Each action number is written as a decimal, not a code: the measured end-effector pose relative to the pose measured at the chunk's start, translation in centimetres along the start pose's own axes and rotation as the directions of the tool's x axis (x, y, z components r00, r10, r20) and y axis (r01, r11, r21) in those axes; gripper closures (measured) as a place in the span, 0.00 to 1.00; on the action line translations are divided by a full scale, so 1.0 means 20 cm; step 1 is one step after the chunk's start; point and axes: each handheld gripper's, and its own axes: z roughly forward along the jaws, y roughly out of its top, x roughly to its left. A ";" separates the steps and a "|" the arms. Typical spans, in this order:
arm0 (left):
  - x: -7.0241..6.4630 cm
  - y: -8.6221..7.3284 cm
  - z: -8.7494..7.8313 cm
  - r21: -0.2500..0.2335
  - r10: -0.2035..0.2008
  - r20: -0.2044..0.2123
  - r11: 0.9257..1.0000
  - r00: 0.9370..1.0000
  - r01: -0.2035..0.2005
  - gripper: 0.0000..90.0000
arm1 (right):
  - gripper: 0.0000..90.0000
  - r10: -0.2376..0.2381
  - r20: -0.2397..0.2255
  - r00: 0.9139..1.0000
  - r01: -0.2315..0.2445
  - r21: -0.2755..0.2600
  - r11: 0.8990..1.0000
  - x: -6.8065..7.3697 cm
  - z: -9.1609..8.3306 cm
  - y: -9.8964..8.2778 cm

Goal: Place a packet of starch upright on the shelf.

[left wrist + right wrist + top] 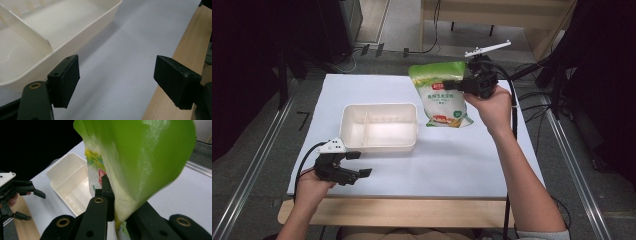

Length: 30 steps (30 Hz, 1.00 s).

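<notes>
A green and white food pouch [441, 94] hangs above the white table sheet at the back right, pinched at its right edge by my right gripper [458, 85]. In the right gripper view the pouch [140, 157] folds over the shut jaws of that gripper [113, 202]. A cream two-compartment tray [379, 127] sits mid-table, left of the pouch, and shows as the tray [70, 182] below the pouch. My left gripper [360, 164] rests open near the front left, close to the tray's front left corner. Nothing lies between the left gripper's [116, 80] pads, beside the tray [82, 25].
The white sheet [452, 160] covers a wooden table whose front edge [412, 212] is bare wood. Cables and a stand [552, 65] lie at the back right, dark equipment at the back left. My left gripper [15, 195] shows far left in the right gripper view.
</notes>
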 end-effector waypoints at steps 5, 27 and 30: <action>0.00 0.00 0.00 -0.004 0.000 0.004 1.000 1.000 0.000 0.24 | 1.00 -0.018 0.002 1.000 0.018 -0.002 1.000 0.04 0.00 0.08; 0.00 0.00 0.00 -0.014 0.006 0.002 1.000 1.000 -0.006 0.24 | 1.00 -0.071 -0.042 0.997 0.072 0.014 0.997 0.27 0.20 0.35; 0.00 0.00 0.00 -0.015 -0.003 0.006 1.000 1.000 0.003 0.24 | 1.00 -0.076 -0.047 0.996 0.077 0.020 0.997 0.31 0.25 0.38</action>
